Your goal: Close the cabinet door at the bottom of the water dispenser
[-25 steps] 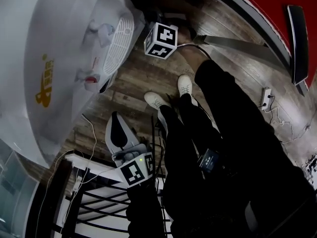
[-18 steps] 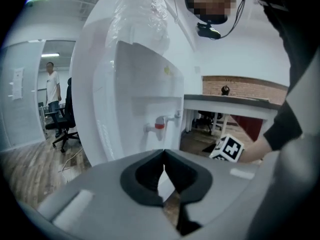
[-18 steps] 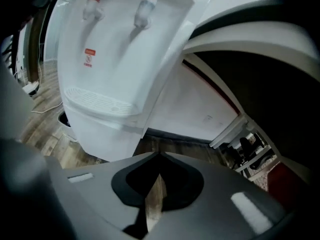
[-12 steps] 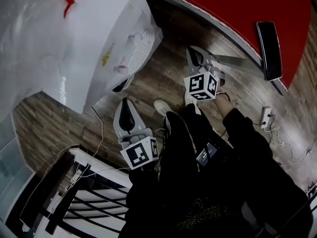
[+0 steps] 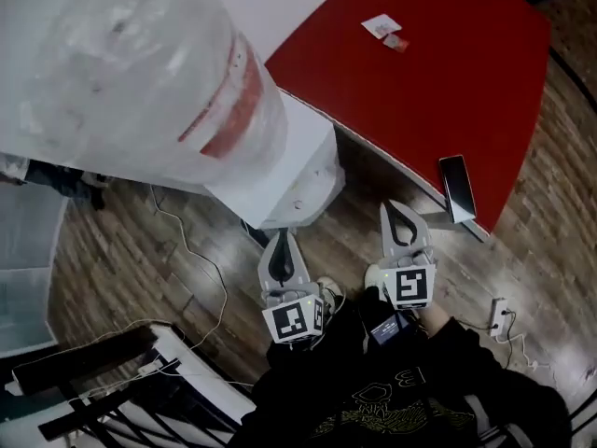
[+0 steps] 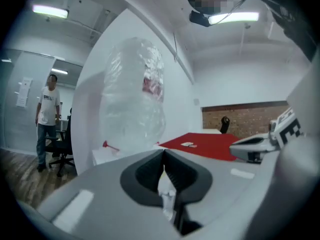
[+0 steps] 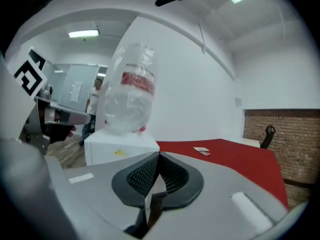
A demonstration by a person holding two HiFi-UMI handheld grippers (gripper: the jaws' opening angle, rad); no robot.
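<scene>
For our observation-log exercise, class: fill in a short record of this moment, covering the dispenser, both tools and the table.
water dispenser: white, clear bottle on top, stands on wood floor beside red table
cabinet door: in no view
left tool: shut, empty, held off the floor, pointing toward the dispenser
right tool: shut, empty, alongside the left tool, apart from it
red table: dark phone at its edge, small cards farther back

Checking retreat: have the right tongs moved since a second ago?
Yes. The right tongs came up and back from the water dispenser's front, now beside the red table's edge.
</scene>
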